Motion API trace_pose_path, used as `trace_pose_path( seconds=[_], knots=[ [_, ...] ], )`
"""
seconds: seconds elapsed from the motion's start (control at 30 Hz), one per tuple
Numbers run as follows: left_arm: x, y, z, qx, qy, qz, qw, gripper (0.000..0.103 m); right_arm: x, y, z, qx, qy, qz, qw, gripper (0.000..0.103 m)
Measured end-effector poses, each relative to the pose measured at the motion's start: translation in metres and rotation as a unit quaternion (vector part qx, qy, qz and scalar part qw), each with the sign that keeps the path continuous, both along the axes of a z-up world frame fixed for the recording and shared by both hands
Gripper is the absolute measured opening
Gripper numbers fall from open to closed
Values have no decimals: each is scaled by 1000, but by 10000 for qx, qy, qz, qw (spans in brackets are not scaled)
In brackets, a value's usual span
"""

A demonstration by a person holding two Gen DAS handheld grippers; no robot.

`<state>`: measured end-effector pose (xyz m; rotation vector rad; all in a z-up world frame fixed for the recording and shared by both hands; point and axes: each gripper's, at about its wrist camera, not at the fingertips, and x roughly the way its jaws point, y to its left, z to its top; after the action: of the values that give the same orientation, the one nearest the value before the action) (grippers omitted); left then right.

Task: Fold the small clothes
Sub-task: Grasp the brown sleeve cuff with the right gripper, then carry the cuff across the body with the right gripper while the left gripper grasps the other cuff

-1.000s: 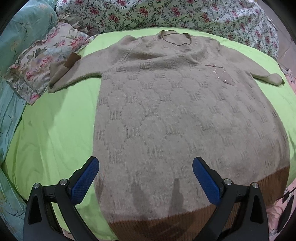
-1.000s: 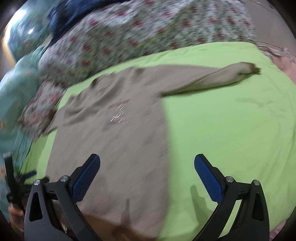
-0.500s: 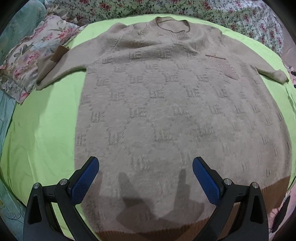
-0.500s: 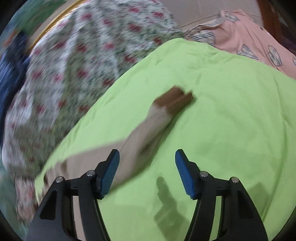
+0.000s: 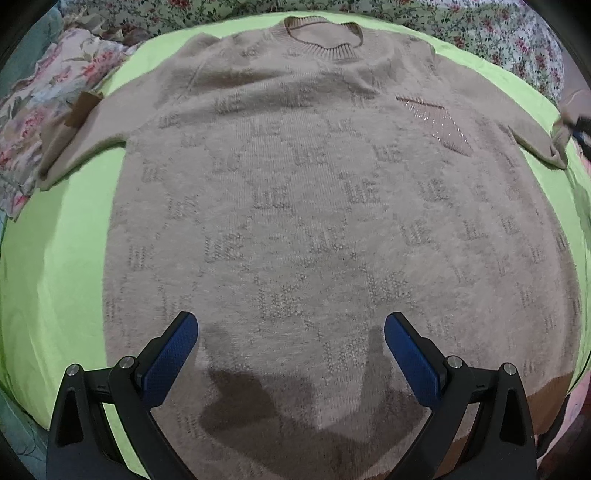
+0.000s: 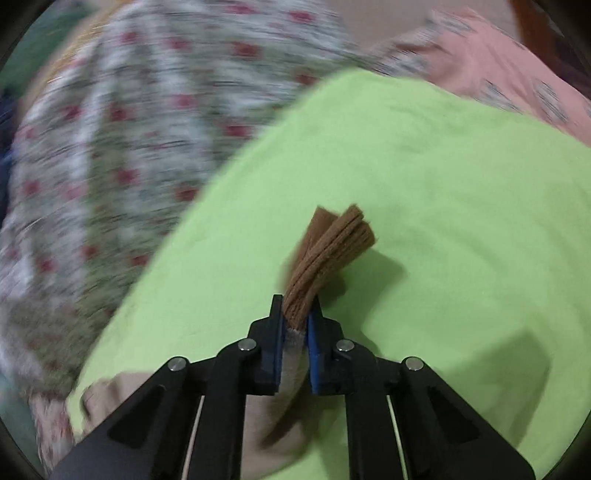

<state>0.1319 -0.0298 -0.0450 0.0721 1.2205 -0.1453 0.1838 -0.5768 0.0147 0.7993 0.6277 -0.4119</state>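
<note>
A beige knitted sweater [image 5: 325, 206] lies flat, front up, on a lime green sheet [image 5: 62, 266], its neck at the far side. Its left sleeve [image 5: 85, 136] stretches out left with a brown cuff folded over. My left gripper [image 5: 291, 343] is open and empty, low over the sweater's lower body. My right gripper [image 6: 295, 317] is shut on the brown cuff [image 6: 328, 251] of the right sleeve, holding it lifted off the green sheet [image 6: 443, 206]. The beige sleeve [image 6: 273, 424] trails back under the gripper.
Floral bedding [image 5: 498, 33] lies behind the sweater, and a floral pillow [image 5: 40, 110] sits at the left. In the right wrist view, blurred floral fabric [image 6: 129, 147] lies to the left and a pink cloth [image 6: 509, 70] at the far right.
My right gripper moved onto the right sleeve's cuff, shut on it and raised it. My left gripper moved forward and lower over the sweater and stayed open.
</note>
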Motion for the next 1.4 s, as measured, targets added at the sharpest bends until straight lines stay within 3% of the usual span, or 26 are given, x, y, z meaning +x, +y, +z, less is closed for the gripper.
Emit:
trace_pose_path(
  seconds=[0.1,0.27,0.43,0.5,0.67,0.77,0.83,0.9,0.93,1.13,1.27,1.3,1.33,1.37,1.4],
  knots=[
    [-2,7,3,-93,-70,50,9999,101,15,60,23,63,-385,848,9956,11],
    [-7,27,11,-269,-154,229,9993,101,41,178,34,437,-733,2181,9722,11],
    [-8,57,19,-503,-257,464,9973,101,79,316,25,832,-753,3472,9311,11],
    [-7,69,18,-527,-266,579,9966,101,91,361,20,805,-677,3810,9186,11],
    [4,100,21,-1015,-251,744,9917,101,110,440,-13,976,-355,4342,8948,11],
    [17,110,21,-1172,-287,788,9896,101,115,462,-32,1103,-151,4492,8865,12],
    [29,112,20,-1310,-331,795,9876,101,120,471,-44,1254,66,4566,8808,20],
    [44,112,19,-1475,-392,735,9855,101,121,469,-49,1493,114,4574,8766,45],
    [55,110,18,-1555,-426,680,9846,101,116,462,-48,1534,9,4543,8775,47],
    [124,93,-4,-2371,-184,477,9701,101,87,425,-26,1315,-331,4230,8959,50],
    [163,82,-15,-2645,-256,426,9631,99,51,382,-16,1179,-481,3826,9151,51],
    [169,78,-12,-2703,-339,348,9616,90,41,370,-14,1110,-514,3693,9212,51],
    [174,71,-11,-2709,-407,230,9615,62,32,358,-12,1032,-533,3535,9282,51],
    [181,63,-10,-2676,-391,129,9627,45,26,349,-11,973,-538,3400,9338,52],
    [182,57,-9,-2636,-356,-12,9640,13,19,338,-10,909,-552,3252,9396,53]
  ],
)
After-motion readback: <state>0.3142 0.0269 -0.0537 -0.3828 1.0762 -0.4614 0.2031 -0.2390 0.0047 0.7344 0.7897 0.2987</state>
